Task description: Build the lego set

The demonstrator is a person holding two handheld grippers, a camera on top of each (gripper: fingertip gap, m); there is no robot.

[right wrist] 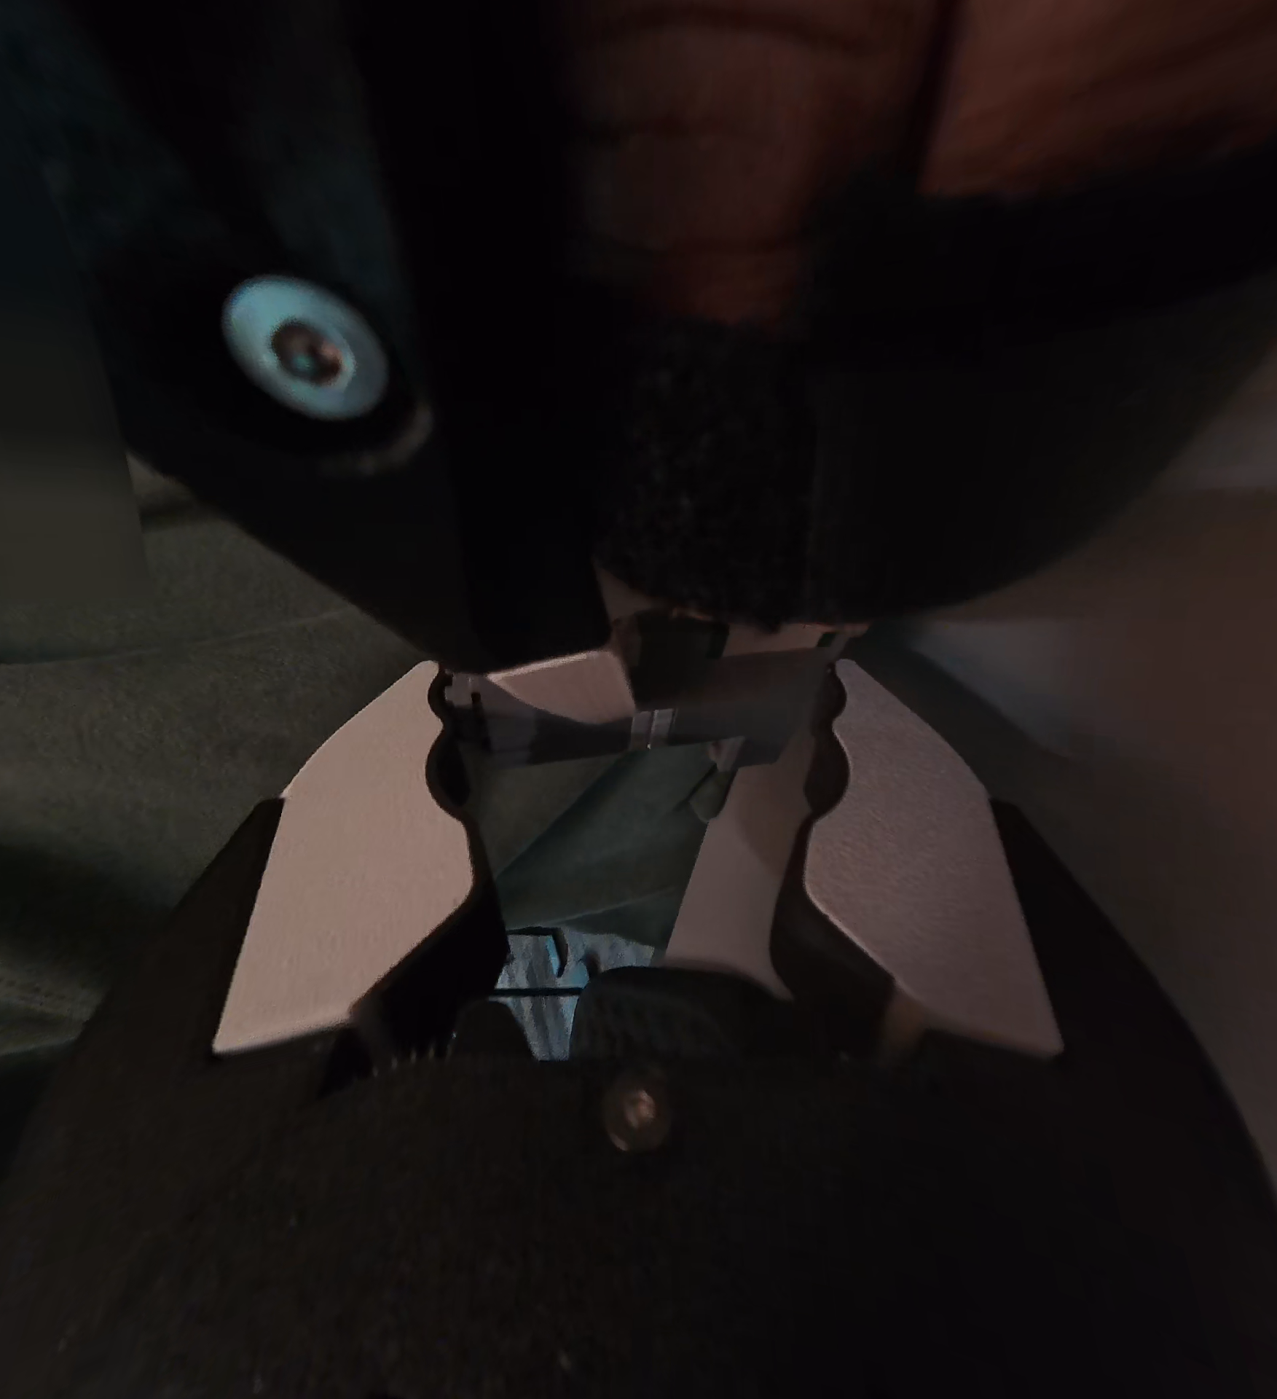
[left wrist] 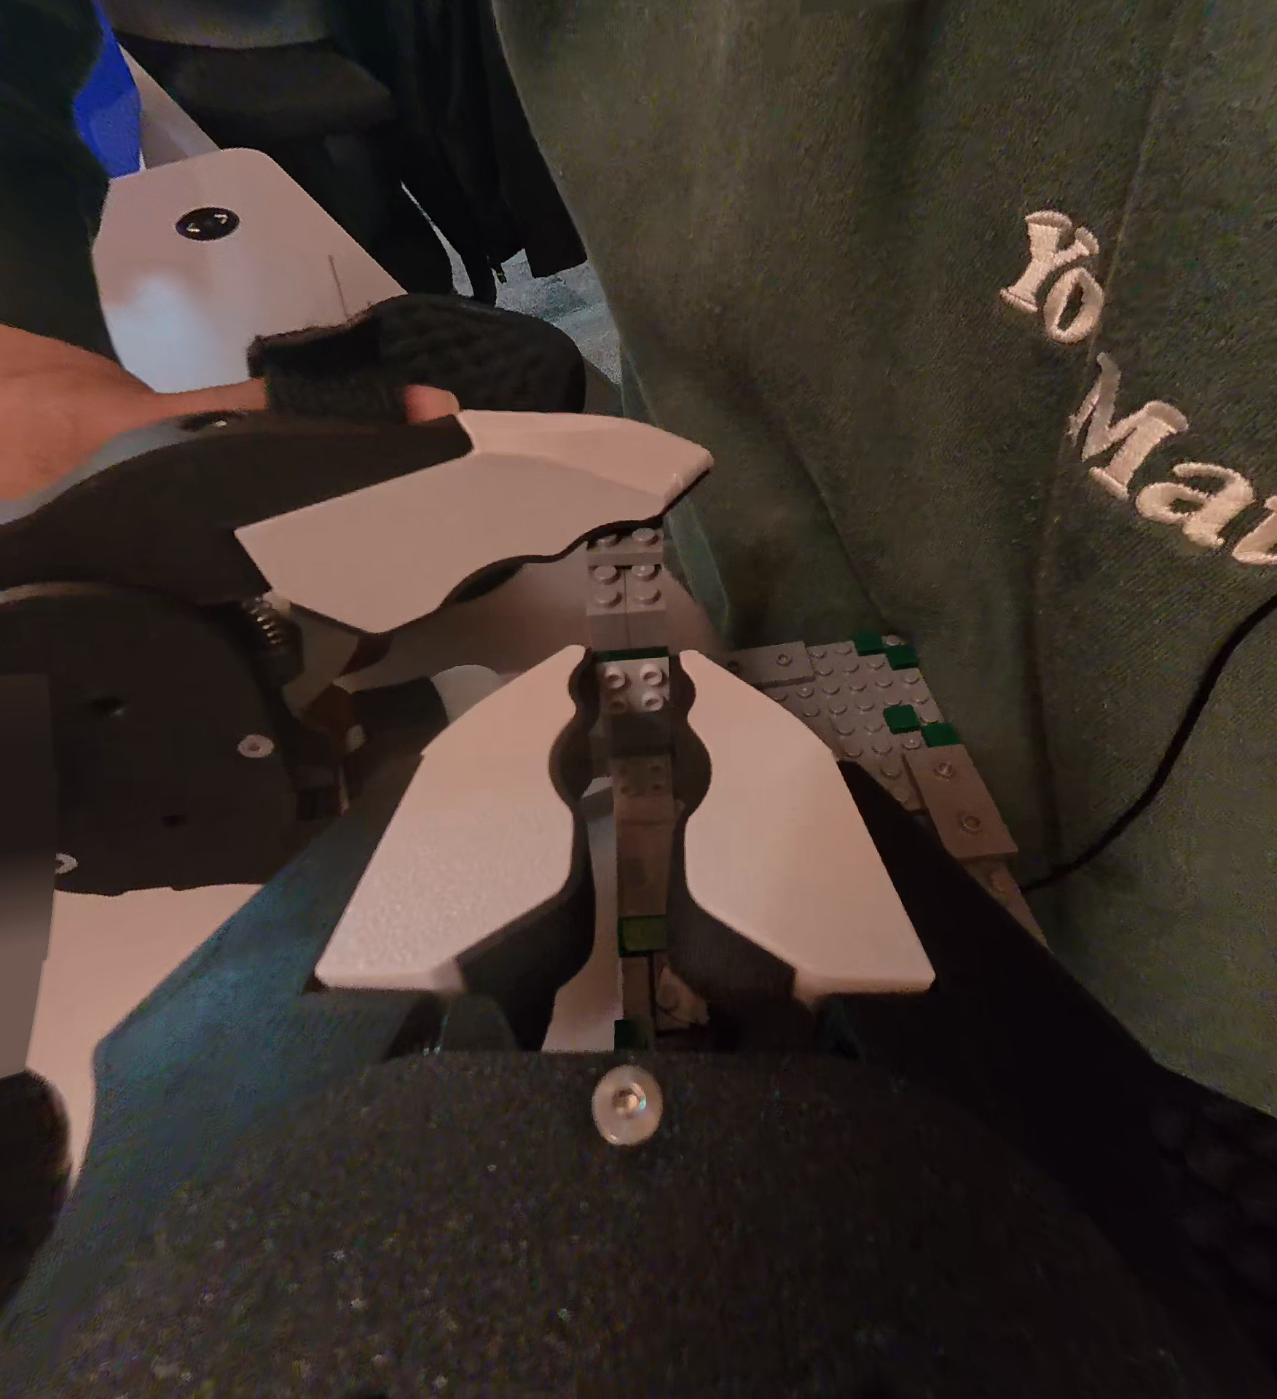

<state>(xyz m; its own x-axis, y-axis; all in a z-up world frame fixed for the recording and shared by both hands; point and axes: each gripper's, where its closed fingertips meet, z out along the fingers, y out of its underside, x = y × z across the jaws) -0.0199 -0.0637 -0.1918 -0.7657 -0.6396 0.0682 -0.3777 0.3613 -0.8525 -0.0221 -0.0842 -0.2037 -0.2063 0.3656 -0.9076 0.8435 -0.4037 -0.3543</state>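
Note:
In the left wrist view my left gripper (left wrist: 632,666) is shut on a narrow stepped tower of grey lego bricks (left wrist: 631,689) with small green pieces. The tower joins a grey studded plate (left wrist: 858,704) carrying green tiles, to the right of my fingers. A white finger (left wrist: 544,477) of the right gripper reaches in from the left and covers the tower's top. In the dark right wrist view my right gripper (right wrist: 641,681) has its jaws wide, with a grey lego piece (right wrist: 726,700) spanning tip to tip. The left gripper's black body (right wrist: 302,356) fills the view above it.
A person in a dark green sweatshirt (left wrist: 885,341) stands close behind the build, and a black cable (left wrist: 1187,719) hangs across it. A hand (left wrist: 30,394) holds the right gripper. A white table surface (left wrist: 135,984) lies at the lower left, and a white object (left wrist: 226,303) stands behind.

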